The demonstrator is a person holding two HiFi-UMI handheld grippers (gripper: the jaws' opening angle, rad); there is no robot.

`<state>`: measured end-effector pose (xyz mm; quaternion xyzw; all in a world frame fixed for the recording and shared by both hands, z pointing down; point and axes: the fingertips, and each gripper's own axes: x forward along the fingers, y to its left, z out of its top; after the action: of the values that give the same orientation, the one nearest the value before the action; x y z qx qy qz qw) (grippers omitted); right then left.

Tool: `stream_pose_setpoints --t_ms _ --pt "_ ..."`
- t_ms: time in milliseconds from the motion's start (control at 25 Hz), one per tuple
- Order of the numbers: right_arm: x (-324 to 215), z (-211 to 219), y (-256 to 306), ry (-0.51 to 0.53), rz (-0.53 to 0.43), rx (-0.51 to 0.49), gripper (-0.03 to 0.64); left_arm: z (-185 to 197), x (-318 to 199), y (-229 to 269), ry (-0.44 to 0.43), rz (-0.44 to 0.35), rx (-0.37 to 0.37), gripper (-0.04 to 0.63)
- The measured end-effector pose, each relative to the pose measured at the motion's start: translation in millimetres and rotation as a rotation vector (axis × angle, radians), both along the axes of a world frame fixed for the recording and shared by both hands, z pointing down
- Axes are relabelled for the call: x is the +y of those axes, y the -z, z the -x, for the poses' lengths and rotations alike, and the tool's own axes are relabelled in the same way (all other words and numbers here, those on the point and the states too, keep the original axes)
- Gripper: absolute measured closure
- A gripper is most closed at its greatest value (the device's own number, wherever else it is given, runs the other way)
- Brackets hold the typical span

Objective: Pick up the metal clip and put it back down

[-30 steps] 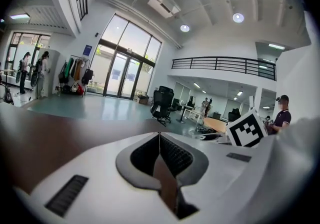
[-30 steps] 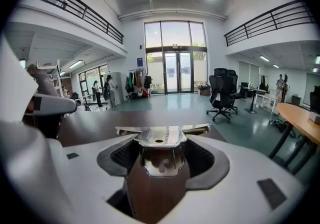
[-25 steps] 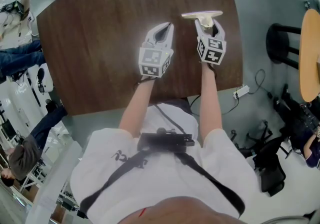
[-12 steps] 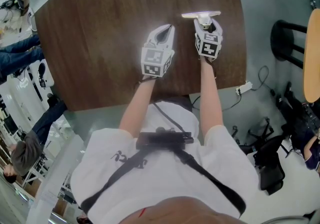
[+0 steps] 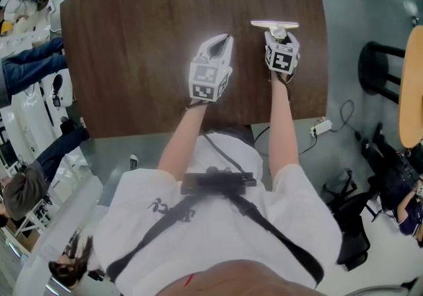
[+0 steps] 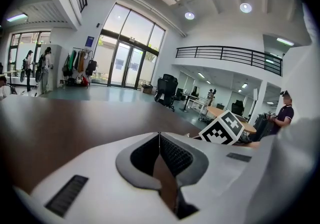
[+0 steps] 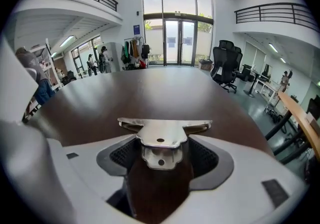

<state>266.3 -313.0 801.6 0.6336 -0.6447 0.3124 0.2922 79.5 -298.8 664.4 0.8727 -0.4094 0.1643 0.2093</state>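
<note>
Holding the metal clip [image 7: 161, 132] by its handle in the right claw [image 7: 162, 154], at the right side of the brown worktop [image 5: 145, 37]. With the left claw [image 6: 160, 143] pinched shut, empty, beside.

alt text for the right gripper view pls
A shiny metal clip is held by its handle between the jaws of the right gripper, its wide mouth pointing away over a dark brown table. Beyond the table are tall glass doors and black office chairs.
</note>
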Motion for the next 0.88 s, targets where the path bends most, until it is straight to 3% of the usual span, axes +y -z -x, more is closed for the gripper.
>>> stream_pose_setpoints --t_ms 320,400,840,880 --pt "41 2 52 -0.004 -0.036 0.021 0.319 50 23 50 0.063 -0.079 0.0 0.58" --pt "41 11 75 0.007 -0.085 0.011 0.319 60 22 65 0.085 -0.116 0.014 0.58" --pt "66 162 217 0.208 -0.389 -0.097 0.322 118 57 142 0.153 -0.262 0.037 0.58" --pt "64 174 232 0.222 -0.423 -0.103 0.364 124 58 150 0.164 -0.281 0.042 0.58"
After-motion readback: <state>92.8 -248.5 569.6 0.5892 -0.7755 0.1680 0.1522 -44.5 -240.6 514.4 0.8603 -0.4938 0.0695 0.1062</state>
